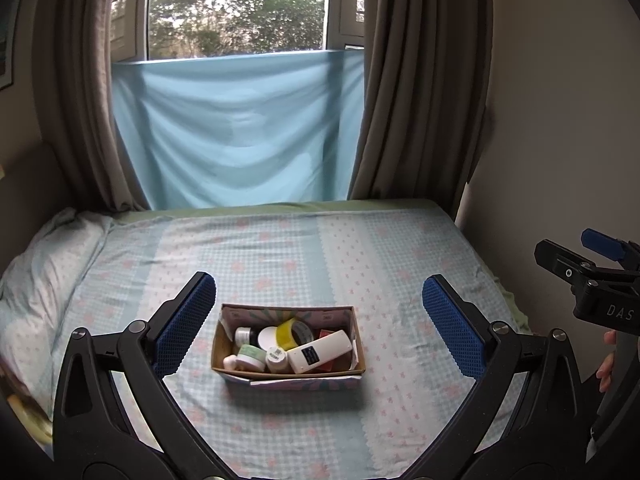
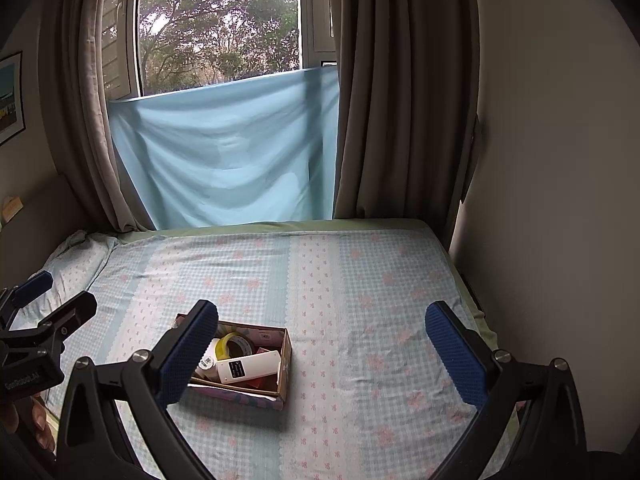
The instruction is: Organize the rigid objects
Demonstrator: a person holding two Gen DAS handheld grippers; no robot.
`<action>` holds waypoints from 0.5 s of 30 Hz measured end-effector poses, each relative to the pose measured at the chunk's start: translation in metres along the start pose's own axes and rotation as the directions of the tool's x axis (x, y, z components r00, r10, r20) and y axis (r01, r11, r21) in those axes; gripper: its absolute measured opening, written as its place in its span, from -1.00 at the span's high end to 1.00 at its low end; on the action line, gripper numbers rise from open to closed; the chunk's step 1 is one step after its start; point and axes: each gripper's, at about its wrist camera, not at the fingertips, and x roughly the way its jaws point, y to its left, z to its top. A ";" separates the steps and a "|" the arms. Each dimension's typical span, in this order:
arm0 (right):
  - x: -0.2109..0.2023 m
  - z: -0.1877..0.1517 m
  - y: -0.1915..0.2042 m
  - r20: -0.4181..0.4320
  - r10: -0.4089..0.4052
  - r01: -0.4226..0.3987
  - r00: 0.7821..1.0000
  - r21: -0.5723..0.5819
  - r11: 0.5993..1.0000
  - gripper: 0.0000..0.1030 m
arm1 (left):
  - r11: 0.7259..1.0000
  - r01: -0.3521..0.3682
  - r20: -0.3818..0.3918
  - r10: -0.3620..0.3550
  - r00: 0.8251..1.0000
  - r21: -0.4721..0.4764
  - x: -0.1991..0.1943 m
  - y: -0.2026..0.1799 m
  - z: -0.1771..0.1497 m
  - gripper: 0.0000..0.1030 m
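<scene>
A small cardboard box (image 1: 224,354) (image 2: 285,364) sits on the bed, filled with rigid items. Inside lie a white remote (image 1: 320,351) (image 2: 248,367), a yellow tape roll (image 1: 291,333) (image 2: 234,343), a dark-capped bottle (image 1: 245,335), a green-lidded jar (image 1: 251,356), a white bottle (image 1: 277,359) and something red (image 1: 327,333). My left gripper (image 1: 318,322) hangs open above the bed with the box between its fingers in view. Open as well, my right gripper (image 2: 320,352) hovers right of the box; its left finger hides part of the box.
The bed (image 1: 360,248) carries a blue checked sheet with pink flowers. A pillow (image 1: 44,264) lies at the left. Brown curtains (image 1: 420,80) and a light blue cloth (image 1: 240,132) cover the window behind. A wall (image 2: 552,160) bounds the right side.
</scene>
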 end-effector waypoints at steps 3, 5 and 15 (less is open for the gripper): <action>0.001 0.001 0.000 0.001 0.000 0.000 1.000 -0.002 1.000 -1.00 | 1.000 0.002 -0.001 -0.002 1.000 -0.004 0.001 0.001 0.001 -1.00; 0.001 0.001 0.001 0.003 -0.002 0.002 1.000 -0.004 1.000 -1.00 | 1.000 0.003 0.000 -0.003 1.000 -0.004 0.000 0.001 0.002 -1.00; -0.001 0.004 0.002 0.011 -0.008 0.008 1.000 0.002 1.000 -1.00 | 1.000 0.027 -0.003 -0.027 1.000 -0.001 0.000 0.001 0.002 -1.00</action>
